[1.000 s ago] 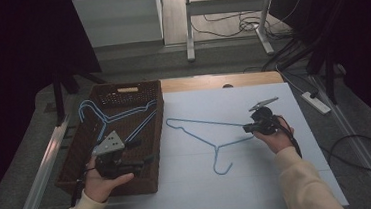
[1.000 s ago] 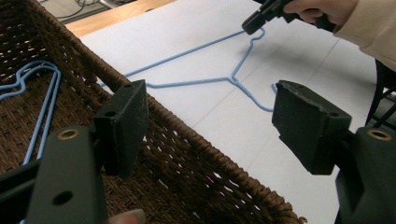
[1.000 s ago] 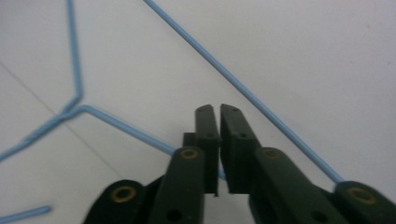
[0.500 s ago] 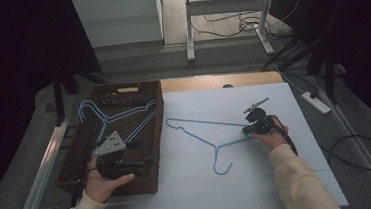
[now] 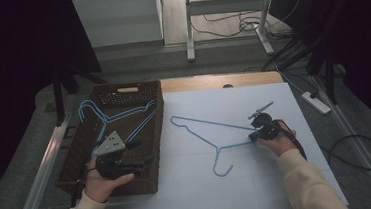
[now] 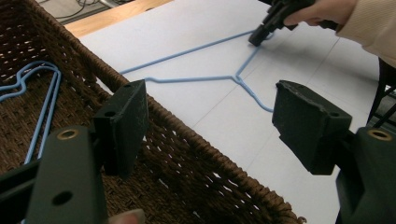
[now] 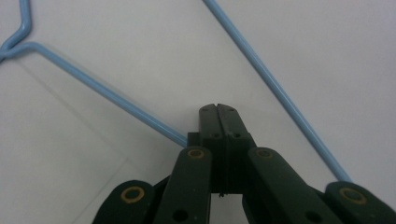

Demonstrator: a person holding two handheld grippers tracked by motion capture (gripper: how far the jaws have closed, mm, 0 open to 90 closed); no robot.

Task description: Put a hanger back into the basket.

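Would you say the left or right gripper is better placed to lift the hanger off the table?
Right. The right gripper is shut at the end of the hanger, seemingly on its wire. The left gripper hangs open above the basket.

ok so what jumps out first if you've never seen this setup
A blue wire hanger lies flat on the white table sheet, with the right gripper shut on its right end. At the left, a brown wicker basket holds more blue hangers, and the left gripper hovers open over it.
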